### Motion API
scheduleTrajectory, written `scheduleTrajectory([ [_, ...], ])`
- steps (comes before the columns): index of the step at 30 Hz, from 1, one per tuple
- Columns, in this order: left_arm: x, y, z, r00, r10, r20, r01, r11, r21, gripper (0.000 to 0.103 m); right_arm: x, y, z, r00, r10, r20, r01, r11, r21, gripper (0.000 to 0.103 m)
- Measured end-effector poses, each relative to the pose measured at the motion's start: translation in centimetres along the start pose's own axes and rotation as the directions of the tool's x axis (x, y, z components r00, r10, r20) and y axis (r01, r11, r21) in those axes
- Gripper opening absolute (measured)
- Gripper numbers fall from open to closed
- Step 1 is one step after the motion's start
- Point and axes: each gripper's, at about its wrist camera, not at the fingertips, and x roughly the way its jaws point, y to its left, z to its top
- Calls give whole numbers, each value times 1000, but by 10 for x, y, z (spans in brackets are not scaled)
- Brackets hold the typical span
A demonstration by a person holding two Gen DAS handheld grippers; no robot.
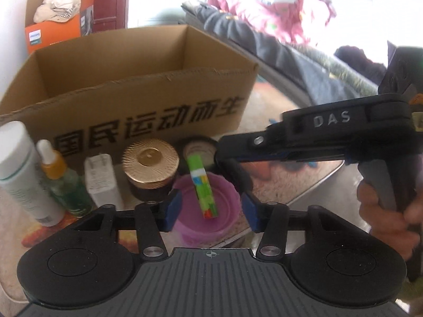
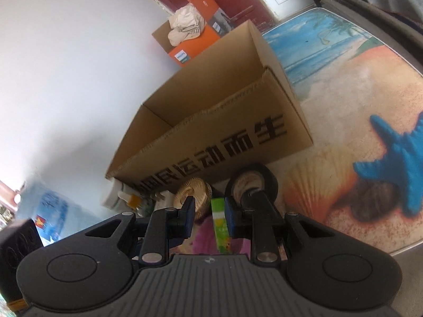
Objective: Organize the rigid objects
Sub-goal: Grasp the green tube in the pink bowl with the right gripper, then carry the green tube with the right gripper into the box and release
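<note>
Green tube (image 1: 203,185) lies across a pink lid (image 1: 208,211), midway between the left hand-held gripper (image 1: 210,211) pads; jaws stand apart, released, touching nothing. Right hand-held gripper (image 2: 208,218) shows a narrow gap, the tube's end between its pads; whether it grips cannot be told. Beyond: gold-lidded jar (image 1: 150,166), charger (image 1: 101,182), bottles, open carton (image 1: 148,100). Beach-print surface (image 2: 343,158) lies bare to the right.

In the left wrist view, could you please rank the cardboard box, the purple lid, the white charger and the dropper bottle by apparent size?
1. cardboard box
2. purple lid
3. white charger and dropper bottle: look alike, unranked.
</note>
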Motion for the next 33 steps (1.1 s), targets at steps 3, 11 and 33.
scheduleTrajectory([
  [3,5,-9,-3,1000,29,-6,-29,999,26,42,-4,6,-3,1000,-5,-12,5,999,-40,26],
  [11,20,-14,-12,995,84,-52,-81,995,56,31,19,19,-5,997,-73,-34,67,986,-153,25],
  [33,22,-23,-11,995,98,-20,-96,991,89,17,24,29,-4,994,-110,-5,106,972,-210,17],
])
